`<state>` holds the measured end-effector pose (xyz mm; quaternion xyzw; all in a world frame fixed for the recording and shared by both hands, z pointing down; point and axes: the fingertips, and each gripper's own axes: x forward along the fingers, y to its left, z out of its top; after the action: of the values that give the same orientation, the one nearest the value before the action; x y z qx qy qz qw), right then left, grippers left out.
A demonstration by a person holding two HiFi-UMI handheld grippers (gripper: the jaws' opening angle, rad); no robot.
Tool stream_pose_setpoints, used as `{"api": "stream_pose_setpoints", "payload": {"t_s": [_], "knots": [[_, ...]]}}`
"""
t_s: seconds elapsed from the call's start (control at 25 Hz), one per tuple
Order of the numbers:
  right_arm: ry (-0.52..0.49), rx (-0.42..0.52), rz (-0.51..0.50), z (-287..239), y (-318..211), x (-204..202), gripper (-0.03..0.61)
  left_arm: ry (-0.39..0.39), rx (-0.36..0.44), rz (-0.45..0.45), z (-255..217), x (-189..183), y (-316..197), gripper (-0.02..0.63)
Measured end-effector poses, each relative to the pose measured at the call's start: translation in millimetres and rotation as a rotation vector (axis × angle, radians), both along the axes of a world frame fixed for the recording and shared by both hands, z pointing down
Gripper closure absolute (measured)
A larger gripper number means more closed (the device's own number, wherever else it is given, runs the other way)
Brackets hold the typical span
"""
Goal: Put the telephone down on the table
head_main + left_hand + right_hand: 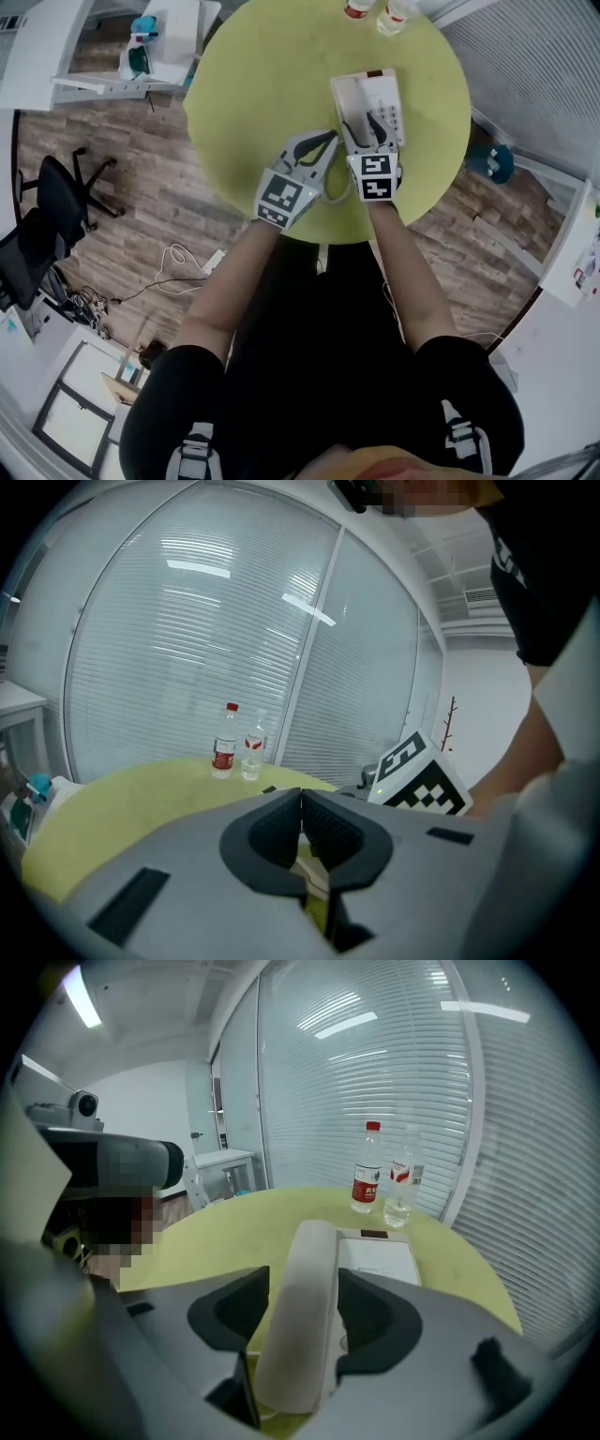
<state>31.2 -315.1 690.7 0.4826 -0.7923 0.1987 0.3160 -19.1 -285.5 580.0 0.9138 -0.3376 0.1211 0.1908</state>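
On the yellow desk (253,84) the telephone (386,94) sits, handset (302,1307) lying loose between our right gripper (367,129) fingers, spread wide. Left gripper (322,150) fingers closed, empty. Task looks approx. done; we'd just withdraw.

No legible text anywhere. Bottle (366,1183) on tabletop far beyond right tongs (305,1309): red label, print too small. Second bottle (400,1190) beside it: same. Telephone (373,94) ahead of tongs: key digits unreadable. Marker cubes (375,176): square patterns only.
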Motion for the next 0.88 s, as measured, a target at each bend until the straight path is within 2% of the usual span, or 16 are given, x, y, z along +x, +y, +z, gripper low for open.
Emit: {"api": "stream_pose_setpoints", "payload": {"t_s": [0.36,0.88], "knots": [[0.008,-0.041,0.02,28,-4,-3,0.347,0.0,-0.025,-0.017,30,-5,-12,0.601],[0.044,-0.079,0.089,42,-6,-1,0.35,0.009,-0.058,-0.032,38,-19,-5,0.601]]}}
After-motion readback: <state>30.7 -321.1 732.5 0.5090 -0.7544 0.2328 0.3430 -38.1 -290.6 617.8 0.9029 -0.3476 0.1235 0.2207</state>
